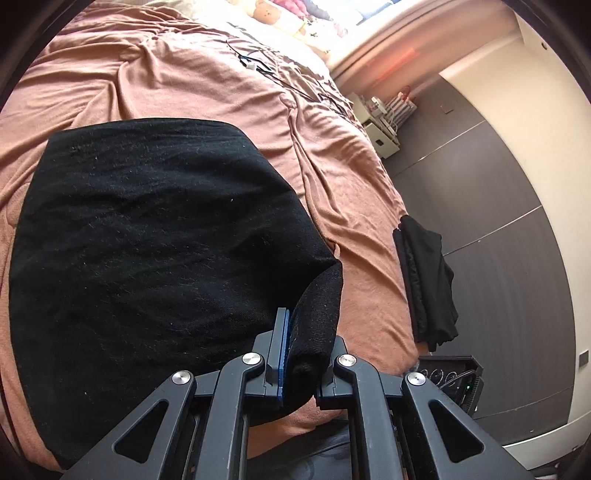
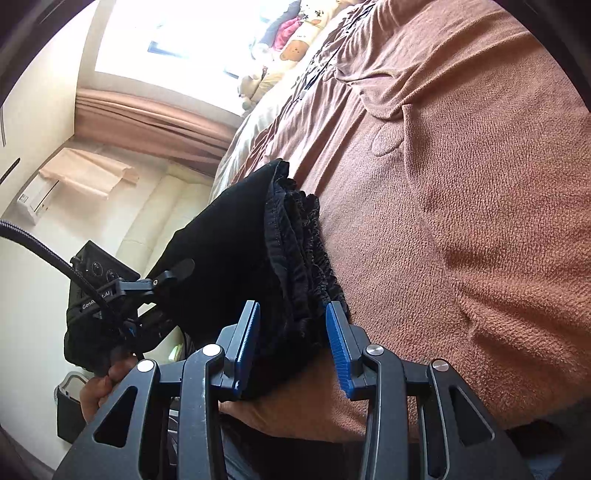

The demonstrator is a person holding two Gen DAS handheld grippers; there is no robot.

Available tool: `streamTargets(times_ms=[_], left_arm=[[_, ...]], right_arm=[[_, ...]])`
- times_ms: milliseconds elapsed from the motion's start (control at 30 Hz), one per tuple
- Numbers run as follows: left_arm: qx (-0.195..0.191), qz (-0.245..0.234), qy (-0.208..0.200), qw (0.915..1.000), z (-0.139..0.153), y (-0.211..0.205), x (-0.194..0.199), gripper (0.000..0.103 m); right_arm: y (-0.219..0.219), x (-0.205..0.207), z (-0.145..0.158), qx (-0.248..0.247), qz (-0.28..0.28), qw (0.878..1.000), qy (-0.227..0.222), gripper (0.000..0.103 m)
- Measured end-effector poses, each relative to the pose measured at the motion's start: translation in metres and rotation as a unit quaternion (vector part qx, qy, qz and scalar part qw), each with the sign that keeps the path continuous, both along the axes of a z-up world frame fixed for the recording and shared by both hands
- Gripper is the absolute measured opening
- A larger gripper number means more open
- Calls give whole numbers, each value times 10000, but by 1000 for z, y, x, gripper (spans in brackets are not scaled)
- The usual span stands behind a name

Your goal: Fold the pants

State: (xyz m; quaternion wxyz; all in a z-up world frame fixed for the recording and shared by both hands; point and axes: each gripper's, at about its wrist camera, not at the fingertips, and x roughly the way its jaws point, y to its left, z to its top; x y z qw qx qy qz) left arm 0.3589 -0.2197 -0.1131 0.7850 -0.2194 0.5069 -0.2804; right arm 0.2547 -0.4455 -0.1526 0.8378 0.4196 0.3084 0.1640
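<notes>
Left wrist view: the left gripper is pinching a thick rolled edge of the black pants. The pants lie spread on the pink-brown bed cover, on the near side of the bed. A second dark cloth hangs over the right edge of the bed, well apart from them.

In the right wrist view, the right gripper has the bunched, frilly waistband end of the pants between its blue pads. The pads sit apart because the bunch is thick, and they look pressed on it from both sides. The other gripper and the hand that holds it show at the left.

I think the step in hand is laying a fold down flat. To do it well, both grippers should come down together at the same speed, so the near edge stays straight. Keep the cloth a little tight between them, so no bumps get trapped under it. Let go only once the cloth rests on the bed.

In the left view the pants look like a wide block, long from near to far. The held edge is at the near end, and the far end points up the bed toward the pillows.
</notes>
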Motion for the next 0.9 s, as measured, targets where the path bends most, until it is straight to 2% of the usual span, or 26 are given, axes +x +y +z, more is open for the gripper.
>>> streamTargets(times_ms=[100, 233, 267, 333, 400, 467, 667, 833, 867, 900], left_arm=[[59, -4, -63, 10000, 1, -7, -10, 11], [164, -167, 34, 9997, -13, -15, -17, 13], [156, -166, 84, 9997, -16, -14, -18, 16], [13, -125, 183, 9998, -21, -11, -20, 27], [-152, -187, 280, 9993, -22, -10, -22, 49], [-190, -237, 275, 9992, -20, -8, -26, 60], [-344, -56, 197, 9992, -20, 22, -34, 68], [-375, 206, 190, 9989, -23, 57, -41, 69], [-391, 254, 184, 9987, -23, 62, -40, 69], [-418, 308, 186, 9985, -24, 69, -40, 69]], right_arm=[[0, 1, 0, 45, -7, 10000, -12, 35], [3, 2, 1, 23, 4, 10000, -17, 35], [4, 2, 1, 28, 4, 10000, -27, 35], [5, 1, 2, 44, 2, 10000, -45, 35], [6, 1, 4, 41, 0, 10000, -66, 35], [8, 1, 6, 20, -4, 9999, -107, 35], [15, 2, 8, -33, 66, 9997, -230, 35], [20, 6, 10, 142, 105, 9989, -425, 35], [22, 7, 10, 152, 112, 9988, -462, 38], [24, 9, 10, 145, 115, 9987, -478, 45]])
